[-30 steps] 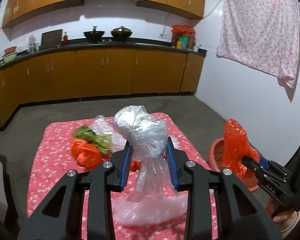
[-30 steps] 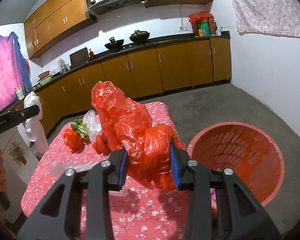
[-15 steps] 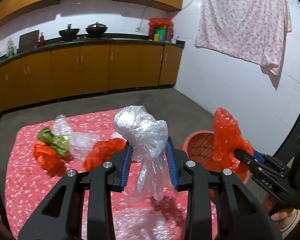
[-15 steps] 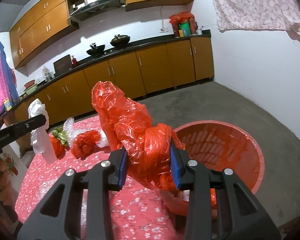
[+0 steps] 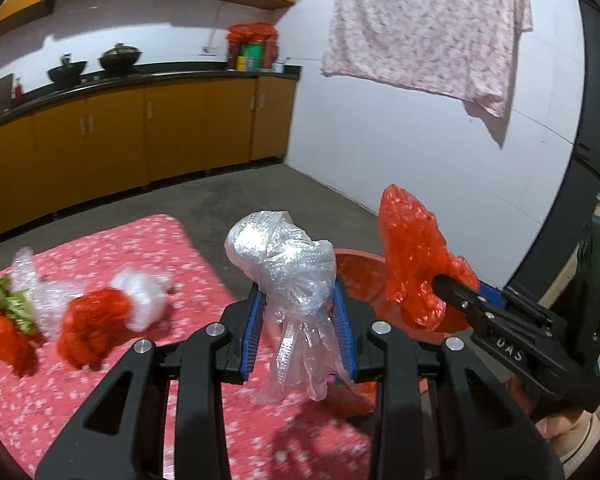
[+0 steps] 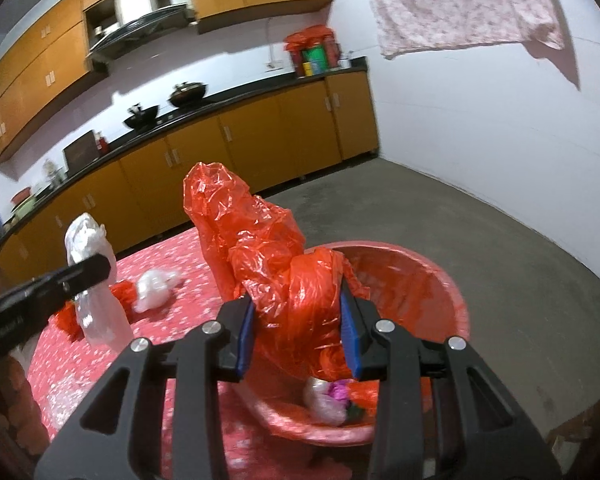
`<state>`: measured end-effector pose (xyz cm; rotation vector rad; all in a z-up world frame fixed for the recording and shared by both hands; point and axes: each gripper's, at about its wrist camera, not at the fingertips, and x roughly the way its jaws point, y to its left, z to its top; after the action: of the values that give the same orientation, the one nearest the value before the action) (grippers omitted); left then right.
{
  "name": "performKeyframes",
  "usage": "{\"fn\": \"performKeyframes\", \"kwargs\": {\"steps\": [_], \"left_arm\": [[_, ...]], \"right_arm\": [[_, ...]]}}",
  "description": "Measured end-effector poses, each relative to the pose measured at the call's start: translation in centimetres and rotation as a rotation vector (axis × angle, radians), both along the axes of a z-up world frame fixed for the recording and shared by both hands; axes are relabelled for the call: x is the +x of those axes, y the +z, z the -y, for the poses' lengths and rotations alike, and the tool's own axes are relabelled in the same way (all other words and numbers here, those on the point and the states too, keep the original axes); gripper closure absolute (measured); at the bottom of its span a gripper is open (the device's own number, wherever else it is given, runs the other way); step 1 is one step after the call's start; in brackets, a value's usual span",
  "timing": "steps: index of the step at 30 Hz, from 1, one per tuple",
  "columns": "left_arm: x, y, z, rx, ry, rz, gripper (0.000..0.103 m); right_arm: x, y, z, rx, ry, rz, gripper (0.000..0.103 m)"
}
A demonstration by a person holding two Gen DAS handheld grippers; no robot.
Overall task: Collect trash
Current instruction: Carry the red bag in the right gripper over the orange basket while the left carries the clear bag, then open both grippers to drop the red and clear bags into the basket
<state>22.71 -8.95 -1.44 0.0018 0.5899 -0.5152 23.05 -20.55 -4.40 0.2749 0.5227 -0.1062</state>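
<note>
My left gripper (image 5: 299,330) is shut on a crumpled clear plastic bag (image 5: 284,264), held above the table's right end near the red basin (image 5: 360,268). Seen from the right wrist, that bag (image 6: 88,272) hangs at the left. My right gripper (image 6: 298,334) is shut on a crumpled red plastic bag (image 6: 268,256), over the rim of the red basin (image 6: 428,284). In the left wrist view the same red bag (image 5: 414,264) hangs over the basin at the right. A small wad of trash (image 6: 332,400) lies inside the basin.
On the red flowered tablecloth (image 5: 112,384) lie a red bag (image 5: 92,324), a white wad (image 5: 144,296), and a green-and-red bundle (image 5: 10,320). Orange cabinets (image 5: 140,132) line the far wall. A pink cloth (image 5: 428,24) hangs on the white wall. Grey floor (image 6: 480,232) surrounds the basin.
Both grippers have swung right with their bags, from over the table toward the red basin. The trash left on the table has slid to the left in both views.
</note>
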Motion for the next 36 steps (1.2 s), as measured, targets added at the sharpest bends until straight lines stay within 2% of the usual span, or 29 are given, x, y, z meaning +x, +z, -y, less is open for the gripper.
{"fn": "performKeyframes", "kwargs": {"steps": [11, 25, 27, 31, 36], "left_arm": [[2.0, -2.3, 4.5, 0.012, -0.090, -0.042, 0.070], [3.2, -4.6, 8.2, 0.049, -0.154, -0.085, 0.070], [3.4, -4.7, 8.2, 0.046, -0.152, -0.091, 0.067], [3.7, -5.0, 7.9, 0.047, -0.137, -0.093, 0.047], [4.2, -5.2, 6.6, 0.047, -0.094, -0.108, 0.040]], "right_arm": [[0.9, -1.8, 3.7, 0.024, -0.093, -0.030, 0.067], [2.2, -3.2, 5.4, 0.081, -0.117, -0.028, 0.067], [2.3, -3.3, 5.5, 0.096, -0.113, -0.023, 0.065], [2.5, -3.3, 5.7, 0.126, -0.103, -0.013, 0.061], [2.4, -3.5, 6.2, 0.146, -0.106, -0.009, 0.053]]}}
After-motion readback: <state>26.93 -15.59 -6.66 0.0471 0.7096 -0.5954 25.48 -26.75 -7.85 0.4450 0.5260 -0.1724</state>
